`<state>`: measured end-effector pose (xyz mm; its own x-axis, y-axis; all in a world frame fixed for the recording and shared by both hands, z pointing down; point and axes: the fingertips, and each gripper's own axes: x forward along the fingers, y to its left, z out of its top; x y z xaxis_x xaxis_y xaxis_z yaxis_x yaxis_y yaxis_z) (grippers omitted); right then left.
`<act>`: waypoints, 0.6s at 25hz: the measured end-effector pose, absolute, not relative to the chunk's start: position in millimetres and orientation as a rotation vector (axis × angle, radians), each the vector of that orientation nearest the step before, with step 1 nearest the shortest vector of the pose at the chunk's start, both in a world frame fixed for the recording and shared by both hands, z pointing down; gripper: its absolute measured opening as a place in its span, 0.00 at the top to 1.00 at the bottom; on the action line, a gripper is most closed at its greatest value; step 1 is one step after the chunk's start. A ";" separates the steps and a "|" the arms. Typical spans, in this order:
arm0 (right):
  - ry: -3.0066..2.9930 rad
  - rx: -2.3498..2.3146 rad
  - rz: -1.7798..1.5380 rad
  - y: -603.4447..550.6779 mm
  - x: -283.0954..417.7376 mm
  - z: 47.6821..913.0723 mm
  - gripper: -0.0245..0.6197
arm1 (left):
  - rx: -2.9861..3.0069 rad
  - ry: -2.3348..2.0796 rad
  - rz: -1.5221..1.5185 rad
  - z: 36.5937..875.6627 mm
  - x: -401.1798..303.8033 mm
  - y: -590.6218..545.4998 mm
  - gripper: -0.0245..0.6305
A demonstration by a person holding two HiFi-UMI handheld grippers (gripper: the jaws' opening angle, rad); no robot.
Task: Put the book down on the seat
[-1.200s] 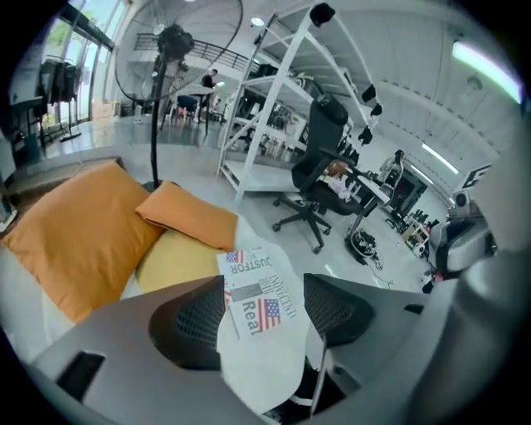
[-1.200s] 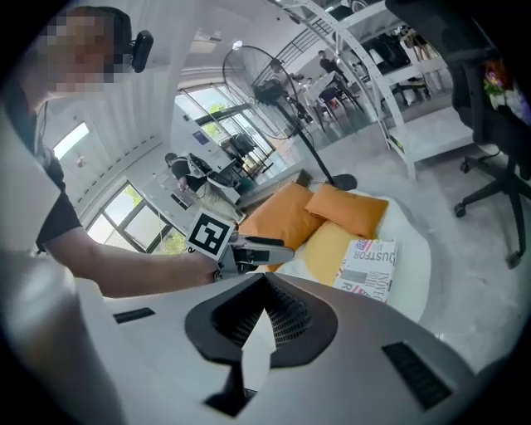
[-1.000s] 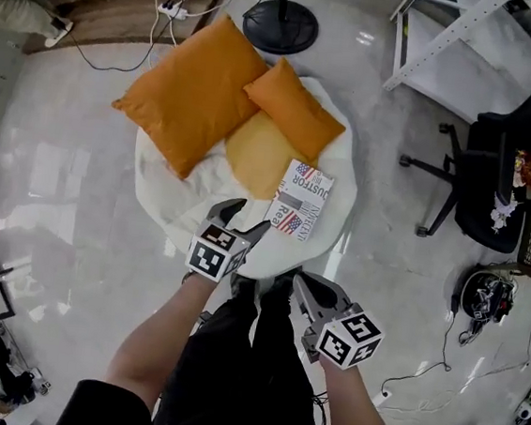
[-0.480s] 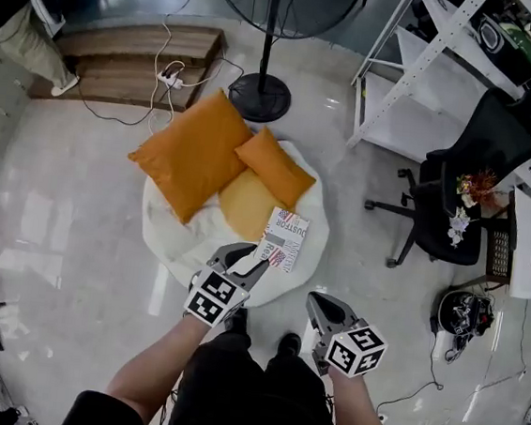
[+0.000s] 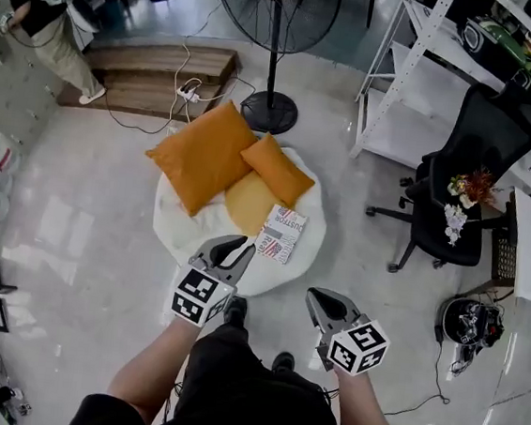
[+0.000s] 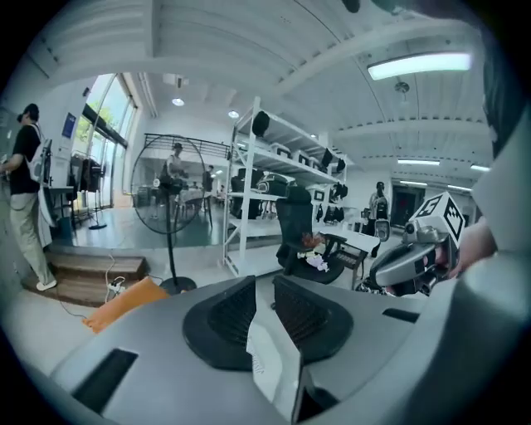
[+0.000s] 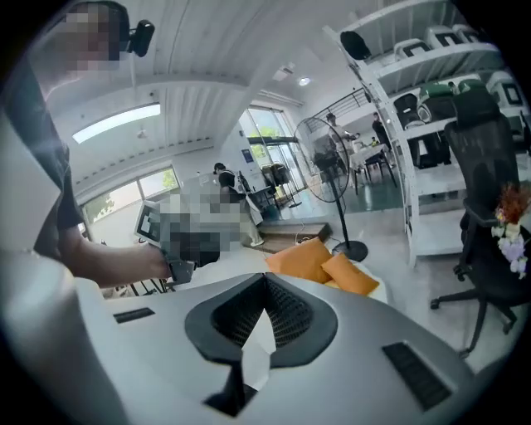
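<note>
Lying at four o'clock on the seat [image 5: 183, 231], the book [image 5: 281, 234] is judged light, stiff, best taken by an edge; left gripper [image 5: 234, 246] closing empty, right gripper [image 5: 318, 297] closed

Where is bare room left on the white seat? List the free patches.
Free: the seat front-left, bordered by the large cushion, the pale cushion and the book. A narrow strip lies right of the book. Crowded: the back half, where the small cushion joins them.
</note>
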<state>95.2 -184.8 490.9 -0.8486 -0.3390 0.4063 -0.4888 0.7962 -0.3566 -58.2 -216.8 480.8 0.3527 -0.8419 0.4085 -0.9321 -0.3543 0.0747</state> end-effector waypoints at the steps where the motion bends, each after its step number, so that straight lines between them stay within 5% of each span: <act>1: -2.672 0.626 0.619 -179.2 111.5 485.2 0.94 | 2.307 -1.599 0.409 474.4 -44.5 -207.7 0.86; 7: -2.730 0.592 0.576 -146.8 190.9 468.5 0.94 | 2.230 -1.713 0.354 457.2 16.9 -144.5 0.89; 15: -2.791 0.443 0.542 -106.2 211.8 446.1 0.94 | 2.136 -1.872 0.385 418.2 20.2 -75.4 0.91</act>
<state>211.8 -106.2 446.1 -0.9188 -0.2446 0.3099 -0.3428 0.8836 -0.3190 20.2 -75.4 418.2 0.1274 -0.9187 0.3739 -0.9917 -0.1253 0.0302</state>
